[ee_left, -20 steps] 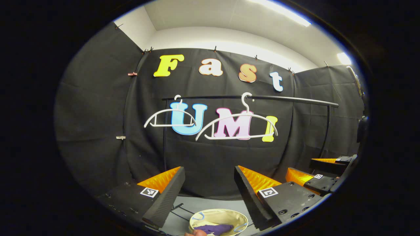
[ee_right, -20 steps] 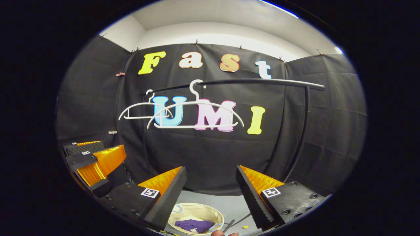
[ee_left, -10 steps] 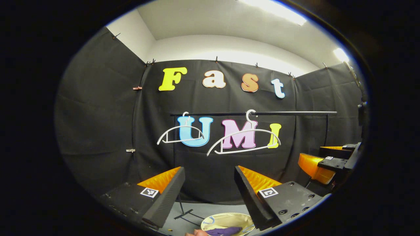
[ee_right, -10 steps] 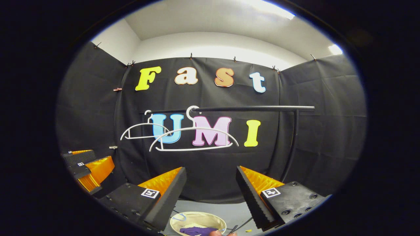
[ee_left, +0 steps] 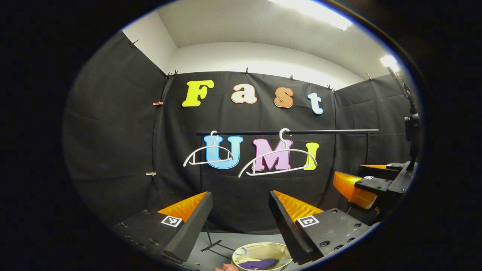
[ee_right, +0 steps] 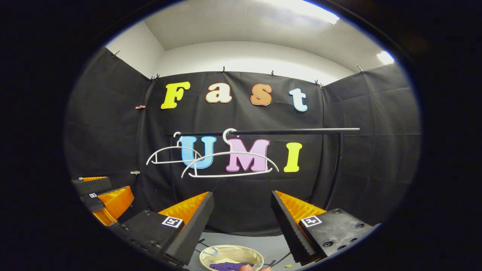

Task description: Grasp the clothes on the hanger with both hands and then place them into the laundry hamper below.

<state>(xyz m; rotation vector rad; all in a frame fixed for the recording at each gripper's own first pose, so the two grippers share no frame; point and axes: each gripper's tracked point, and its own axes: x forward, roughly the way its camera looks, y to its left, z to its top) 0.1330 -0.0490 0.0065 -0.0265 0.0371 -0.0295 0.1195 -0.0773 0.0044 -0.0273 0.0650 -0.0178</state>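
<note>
Both hand-held grippers have drawn back, left (ee_left: pixel 241 210) and right (ee_right: pixel 243 210) wide open and empty; purple garment (ee_left: pixel 260 264) lies in the hamper (ee_left: pixel 246 251); keep clear of the bare hangers (ee_right: pixel 229 163).

hangers: two, white, both bare, on the rail — one (ee_left: pixel 206 154) smaller-looking and farther along, one (ee_left: pixel 278 161) nearer
rails: one black bar (ee_left: pixel 331 131)
rail uprights: one (ee_right: pixel 336 169) seen in the right gripper view
laundry hampers: one (ee_left: pixel 246 251), round, pale
garments: one, purple (ee_left: pixel 258 264), inside the hamper
grippers: two — left gripper (ee_left: pixel 240 210), right gripper (ee_right: pixel 242 210), each with two fingers spread apart
ceiling lights: two bright patches (ee_left: pixel 312 13) (ee_left: pixel 388 60)
</note>
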